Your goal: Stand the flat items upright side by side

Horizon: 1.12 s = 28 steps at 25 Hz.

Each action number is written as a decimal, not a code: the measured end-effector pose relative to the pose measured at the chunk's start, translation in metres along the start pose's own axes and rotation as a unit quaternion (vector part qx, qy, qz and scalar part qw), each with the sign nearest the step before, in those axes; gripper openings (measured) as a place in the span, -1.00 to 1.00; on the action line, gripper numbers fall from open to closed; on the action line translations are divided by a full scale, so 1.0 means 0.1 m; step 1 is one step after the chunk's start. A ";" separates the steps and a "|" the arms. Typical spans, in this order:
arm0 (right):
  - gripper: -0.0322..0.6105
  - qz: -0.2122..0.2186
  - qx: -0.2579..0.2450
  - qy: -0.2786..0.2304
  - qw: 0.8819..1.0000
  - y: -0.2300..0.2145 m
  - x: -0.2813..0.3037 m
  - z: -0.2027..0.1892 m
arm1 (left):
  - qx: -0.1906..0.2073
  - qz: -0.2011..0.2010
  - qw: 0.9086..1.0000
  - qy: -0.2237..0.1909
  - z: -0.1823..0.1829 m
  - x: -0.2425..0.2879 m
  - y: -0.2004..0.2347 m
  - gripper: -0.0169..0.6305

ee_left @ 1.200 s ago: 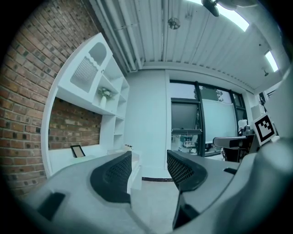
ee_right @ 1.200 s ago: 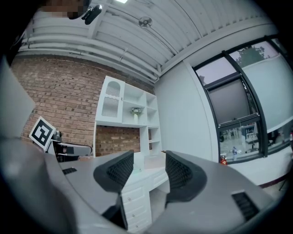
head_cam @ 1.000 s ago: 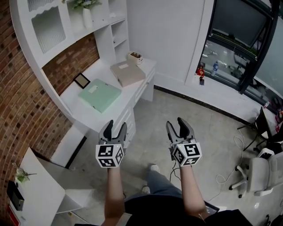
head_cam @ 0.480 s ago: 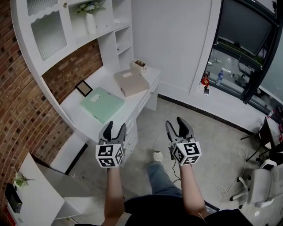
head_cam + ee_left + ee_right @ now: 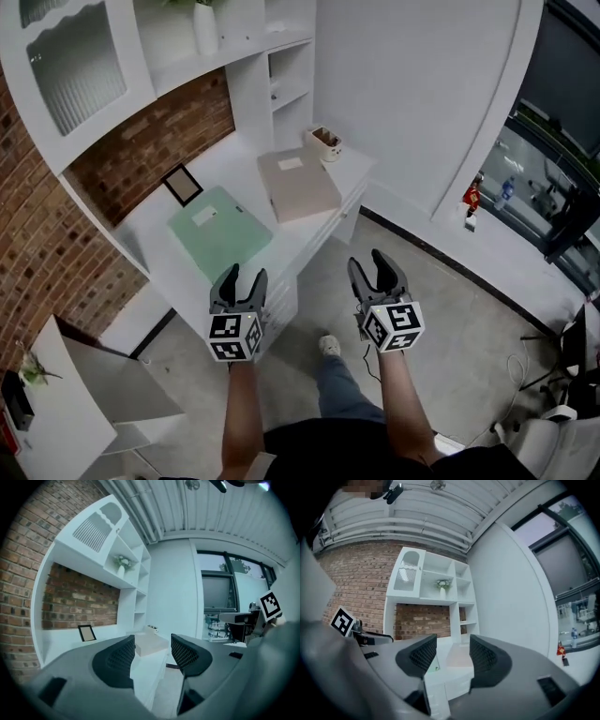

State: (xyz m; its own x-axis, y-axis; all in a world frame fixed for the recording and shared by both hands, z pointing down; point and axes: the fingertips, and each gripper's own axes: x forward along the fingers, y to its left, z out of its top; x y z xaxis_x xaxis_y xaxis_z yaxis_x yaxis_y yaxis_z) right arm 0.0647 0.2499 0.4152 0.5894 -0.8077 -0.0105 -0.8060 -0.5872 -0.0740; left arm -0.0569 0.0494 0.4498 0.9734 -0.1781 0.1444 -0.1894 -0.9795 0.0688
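Desk w/ green folder, beige folder lying flat.

Brick wall behind white shelf unit w/ white tabletop. Grey concrete floor. Large window rt side, daylight.

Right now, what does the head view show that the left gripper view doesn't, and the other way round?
Only the head view: the green folder lying flat on the desk, and the person's shoe on the floor. Only the left gripper view: the ribbed ceiling, and the jaws of the left gripper seen from inside, apart with nothing between. Both: the beige folder lying flat, the small picture frame against the brick wall, and the white shelves.
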 end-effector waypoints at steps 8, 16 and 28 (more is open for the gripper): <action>-0.28 0.122 0.003 0.037 0.992 -0.06 1.45 -0.09 | -0.030 0.106 0.994 0.023 -0.03 0.70 0.60 -0.29; -0.28 0.241 0.003 0.069 0.968 0.20 2.53 -0.27 | -0.061 0.218 0.974 0.031 -0.12 0.96 1.13 -0.28; -0.28 0.330 0.025 0.108 0.937 0.75 3.05 -0.59 | -0.076 0.313 0.946 0.046 -0.29 0.59 1.49 -0.28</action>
State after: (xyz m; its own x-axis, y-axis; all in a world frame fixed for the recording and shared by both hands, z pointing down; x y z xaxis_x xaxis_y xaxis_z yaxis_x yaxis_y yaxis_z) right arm 0.1806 -0.0437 0.4650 -0.0667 -0.9891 0.1310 -0.9846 0.0440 -0.1690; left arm -0.0314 -0.1047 0.4976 0.6509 -0.7022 0.2885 -0.7475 -0.6592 0.0821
